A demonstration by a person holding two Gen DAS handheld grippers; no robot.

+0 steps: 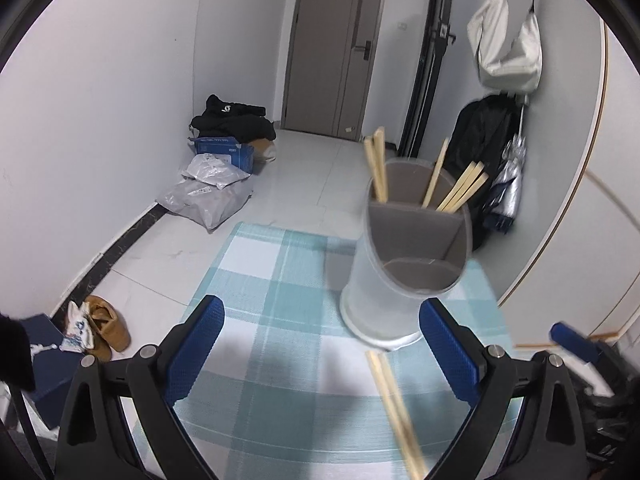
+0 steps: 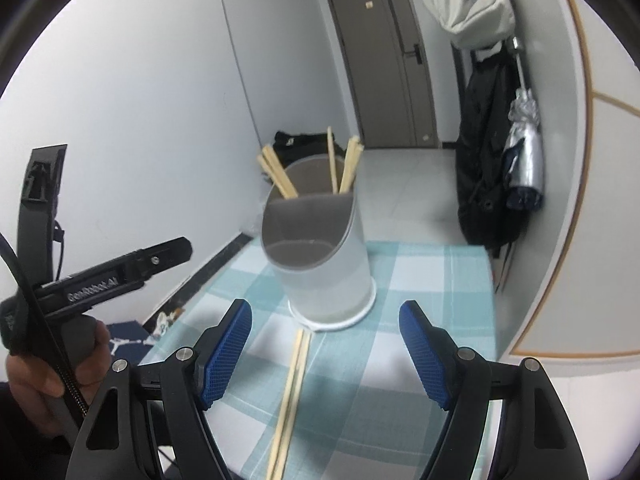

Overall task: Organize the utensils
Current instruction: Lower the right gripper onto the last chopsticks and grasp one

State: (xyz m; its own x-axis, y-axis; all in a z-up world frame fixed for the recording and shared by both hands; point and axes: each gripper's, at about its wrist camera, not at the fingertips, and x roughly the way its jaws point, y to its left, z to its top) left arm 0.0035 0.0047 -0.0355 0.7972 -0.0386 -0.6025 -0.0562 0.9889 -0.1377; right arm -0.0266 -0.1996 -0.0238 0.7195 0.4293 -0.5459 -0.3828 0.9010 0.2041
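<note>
Both the left gripper [image 1: 322, 344] and right gripper [image 2: 326, 346] gape wide and empty, chopstick pair [image 2: 294, 392] lying between right gripper's fingers, utensil holder [image 2: 320, 256] just ahead.

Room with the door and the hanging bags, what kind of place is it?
Probably the entrance hall of a home. There is a front door with a lock, a white bag and dark coat hanging on the wall, and shoes on the tiled floor.
</note>
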